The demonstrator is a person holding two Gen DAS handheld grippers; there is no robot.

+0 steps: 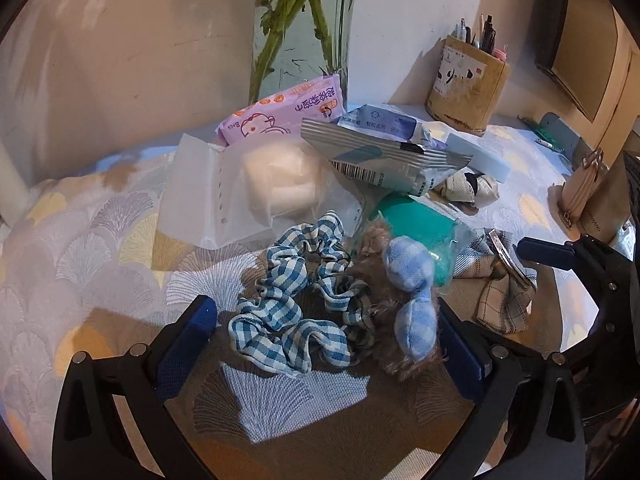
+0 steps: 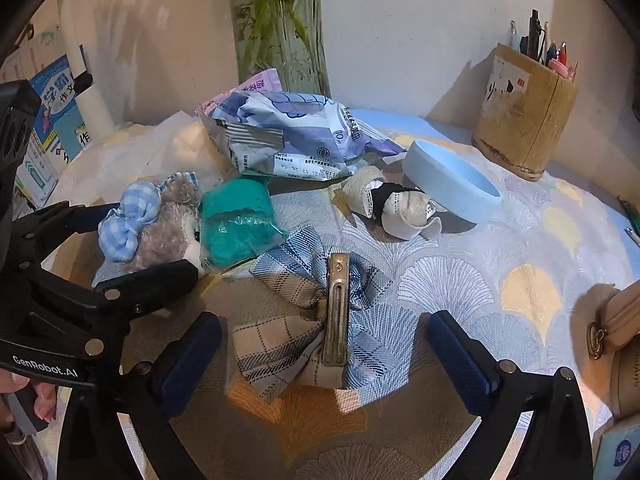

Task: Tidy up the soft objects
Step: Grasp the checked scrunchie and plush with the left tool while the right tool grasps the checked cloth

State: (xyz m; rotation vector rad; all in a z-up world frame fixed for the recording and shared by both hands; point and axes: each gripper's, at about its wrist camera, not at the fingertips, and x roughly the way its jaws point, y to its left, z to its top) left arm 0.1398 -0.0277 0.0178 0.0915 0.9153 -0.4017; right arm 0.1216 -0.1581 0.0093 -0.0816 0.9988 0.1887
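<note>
- Hovering low over the patterned tablecloth (image 2: 460,280), both grippers pointed steeply down at a heap of soft things.
- Right gripper (image 2: 320,360) stood with jaws spread wide, nothing pinched; the plaid bow clip (image 2: 304,328) lay between the two blue pads, touching neither.
- Clip's metal bar (image 2: 336,312) ran away from the camera, roughly along the line of the fingers; the fabric wings spread crosswise toward each pad. A closing squeeze would likely gather the wings rather than the bar.
- Left gripper (image 1: 328,340) was also wide and empty. The blue gingham scrunchie (image 1: 296,312) lay between its pads, nearer the left one; a fuzzy plush toy with a padded check bow (image 1: 412,300) sat against the right pad.
- Bow clip was plainly the right hand's item, scrunchie the left's; the two grippers worked just beside each other, so crowding looked possible.
- Textures: scrunchie ruffled, thin cotton, springy loop; plush shaggy and grey-brown; bow clip woven, stiff-creased, with a hard tarnished spine.
- Behind: teal cloth in a clear wrapper (image 2: 236,220), crinkly foil wipe packet (image 2: 288,136), frosted pouch holding white pads (image 1: 256,188), pink wipe pack (image 1: 284,108), cream lace hair tie (image 2: 396,204), pale blue ring (image 2: 452,176).
- Glass vase (image 1: 304,28) and a pen holder (image 2: 524,120) stood at the wall.
</note>
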